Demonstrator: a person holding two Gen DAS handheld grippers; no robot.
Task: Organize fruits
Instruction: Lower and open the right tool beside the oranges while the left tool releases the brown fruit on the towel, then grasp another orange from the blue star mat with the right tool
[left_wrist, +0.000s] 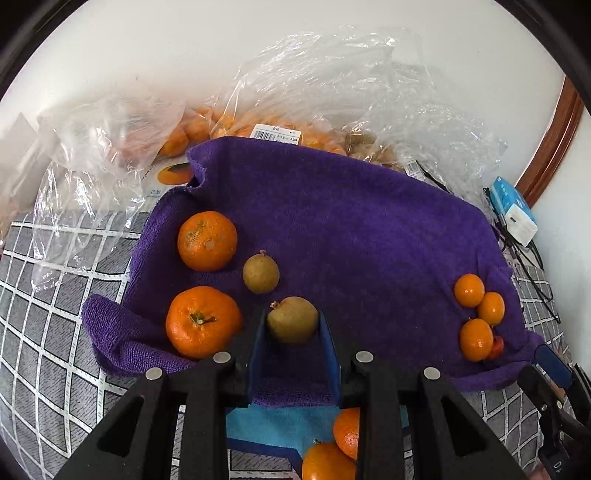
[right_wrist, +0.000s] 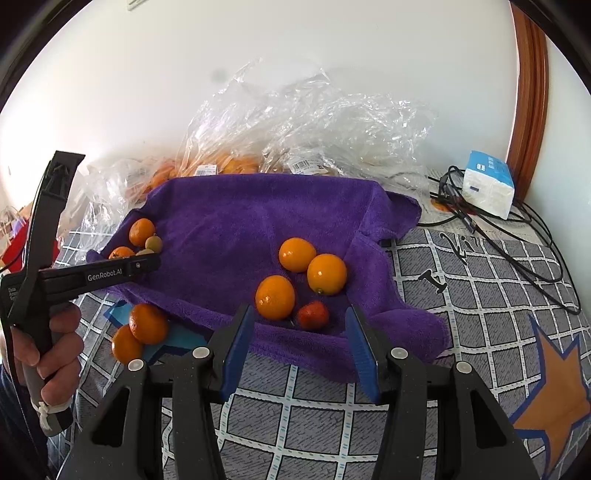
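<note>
A purple towel (left_wrist: 351, 229) lies spread on the surface. My left gripper (left_wrist: 292, 325) is shut on a brown longan (left_wrist: 291, 320) just above the towel. A second longan (left_wrist: 260, 273) and two mandarins (left_wrist: 207, 240) (left_wrist: 202, 322) lie to its left. Three small oranges (left_wrist: 476, 339) and a small red fruit (left_wrist: 496, 348) lie at the towel's right. In the right wrist view my right gripper (right_wrist: 300, 332) is open and empty, just in front of those oranges (right_wrist: 275, 296) and the red fruit (right_wrist: 313, 314).
Clear plastic bags (left_wrist: 332, 92) with more fruit stand behind the towel against the wall. Two mandarins (right_wrist: 142, 330) sit on a blue cloth (left_wrist: 280, 424) at the towel's near edge. A tissue pack (right_wrist: 487, 182) and black cables (right_wrist: 517, 236) lie at the right.
</note>
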